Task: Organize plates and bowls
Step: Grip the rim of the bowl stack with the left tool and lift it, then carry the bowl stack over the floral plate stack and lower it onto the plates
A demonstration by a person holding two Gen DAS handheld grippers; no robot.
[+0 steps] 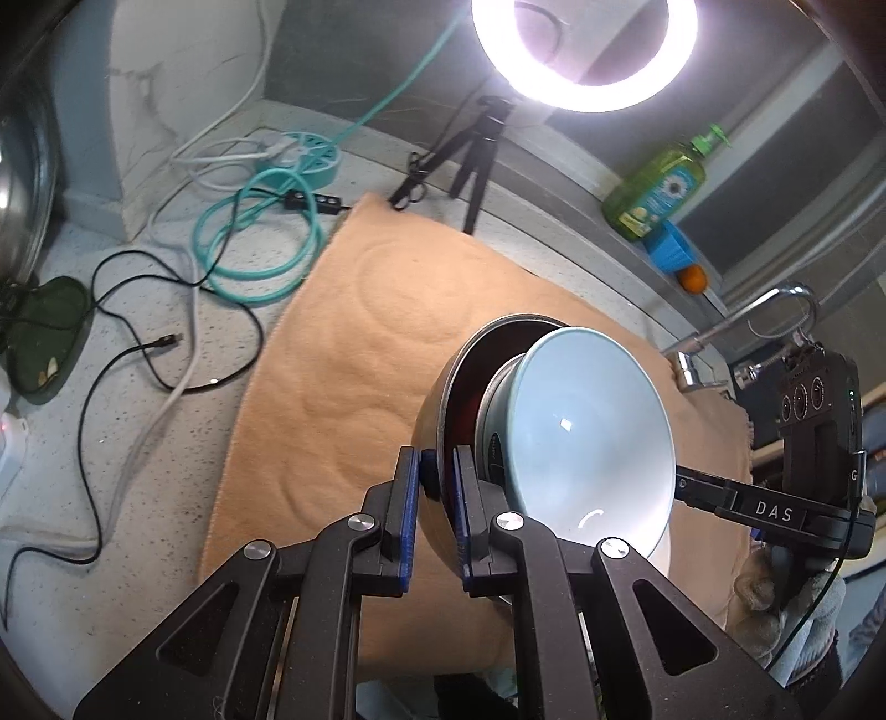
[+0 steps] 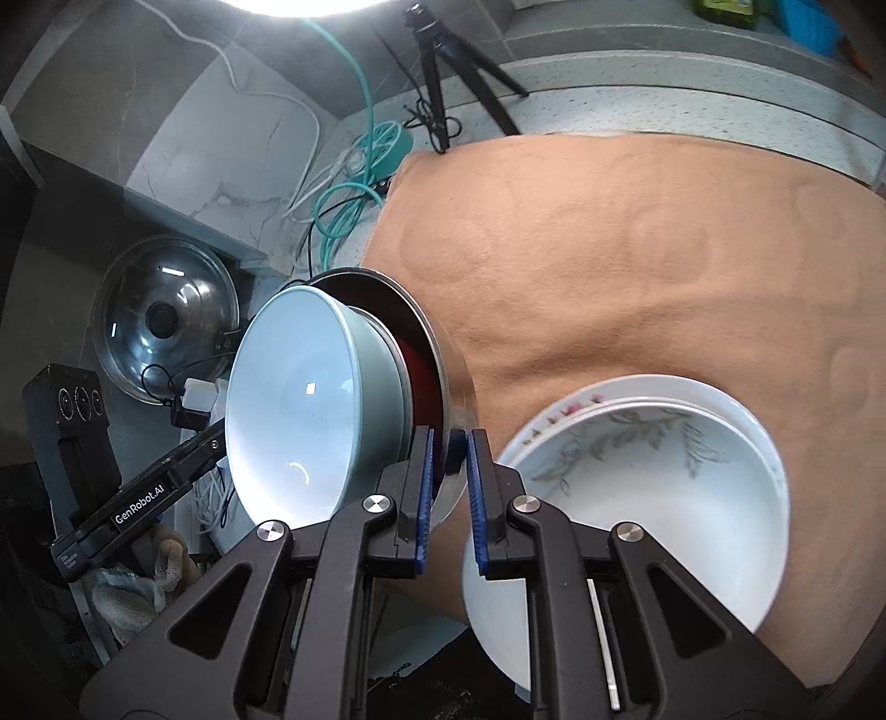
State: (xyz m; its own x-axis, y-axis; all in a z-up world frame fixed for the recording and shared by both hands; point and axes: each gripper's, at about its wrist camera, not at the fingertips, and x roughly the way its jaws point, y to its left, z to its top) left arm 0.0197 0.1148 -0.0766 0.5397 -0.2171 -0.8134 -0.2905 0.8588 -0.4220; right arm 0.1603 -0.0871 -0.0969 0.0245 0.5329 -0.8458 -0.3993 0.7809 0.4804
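Observation:
A steel bowl (image 1: 437, 410) with a dark red inside is held tilted above an orange cloth (image 1: 343, 354), with a pale blue bowl (image 1: 598, 432) nested in it. My left gripper (image 1: 434, 498) is shut on the steel bowl's rim. My right gripper (image 2: 448, 482) is shut on the opposite rim of the steel bowl (image 2: 454, 382); the blue bowl (image 2: 299, 410) shows to its left. Each gripper also appears in the other view: the right one (image 1: 686, 487), the left one (image 2: 216, 443). A stack of white floral plates (image 2: 653, 487) lies on the cloth (image 2: 609, 249) at lower right.
A ring light (image 1: 581, 50) on a tripod (image 1: 476, 149) stands at the back. Cables and a teal reel (image 1: 299, 160) lie left of the cloth. A steel pot lid (image 2: 166, 321) leans at the left. A soap bottle (image 1: 659, 188) and faucet (image 1: 764, 315) are at the right.

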